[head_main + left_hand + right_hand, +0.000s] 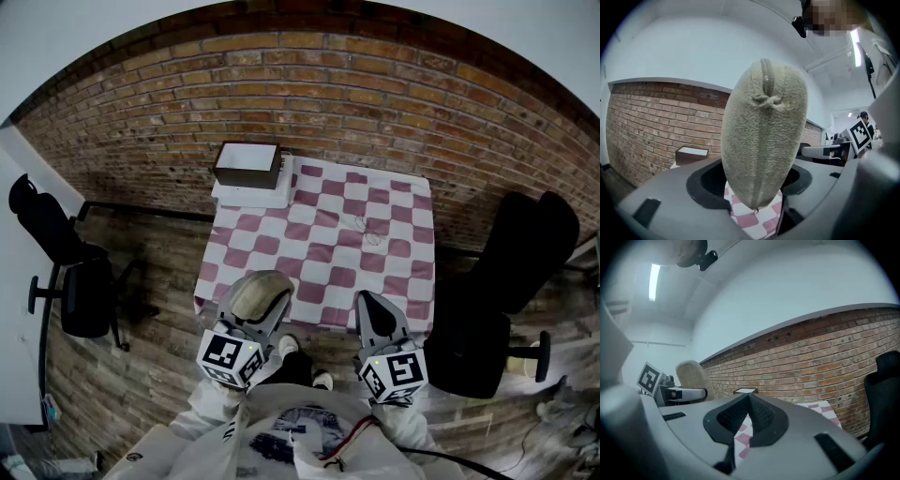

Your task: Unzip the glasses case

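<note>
Fuzzy beige oval glasses case [764,136] in left gripper [756,188], pink-checked tablecloth [323,251]

You're standing in what looks like an office or lab workroom. A bare brick wall [309,84] runs ahead of you, the floor [141,253] is wood plank, and a black office chair [75,272] and a second chair [511,272] flank a small table [323,253] under a pink-and-white checked cloth. A white desk [17,281] edges in on your left, and a strip light [654,281] glows on the white ceiling
</note>
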